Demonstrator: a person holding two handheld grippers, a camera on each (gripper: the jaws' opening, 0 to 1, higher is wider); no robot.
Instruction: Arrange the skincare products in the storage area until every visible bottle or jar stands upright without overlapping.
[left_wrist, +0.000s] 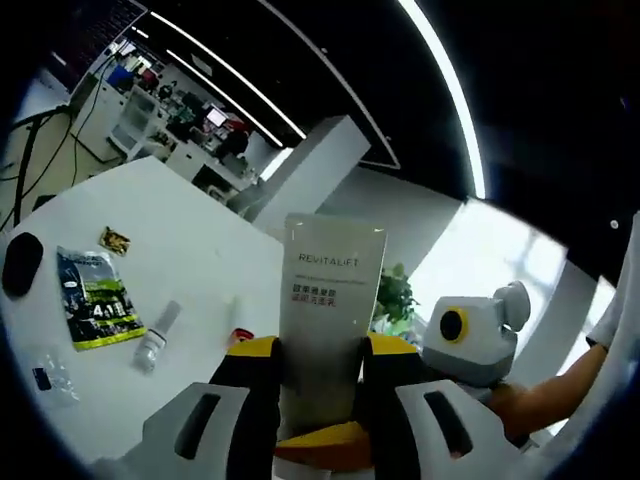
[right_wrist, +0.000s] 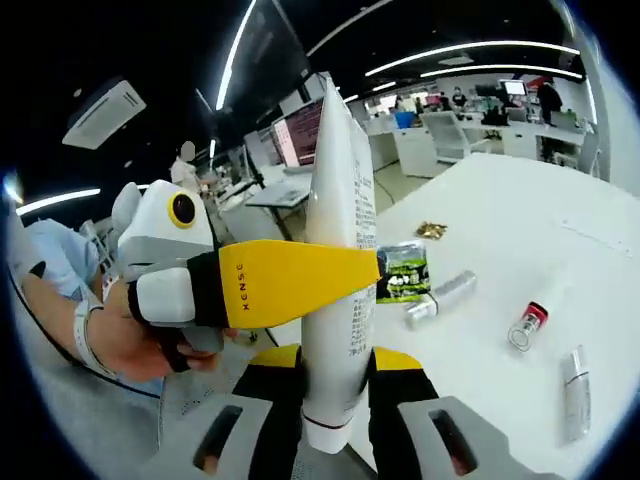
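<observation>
Between both pairs of jaws, a white tube (left_wrist: 330, 320) is being held upright above the table (left_wrist: 190, 260). It is being clamped at its lower part by the left gripper (left_wrist: 318, 385), whose jaws are pressing on its two sides. The right gripper (right_wrist: 335, 385) is being closed on the cap end, with the left gripper's yellow jaw crossing the tube higher up. On the table beyond, a sachet (right_wrist: 404, 272) and small bottles (right_wrist: 528, 326) are lying flat.
</observation>
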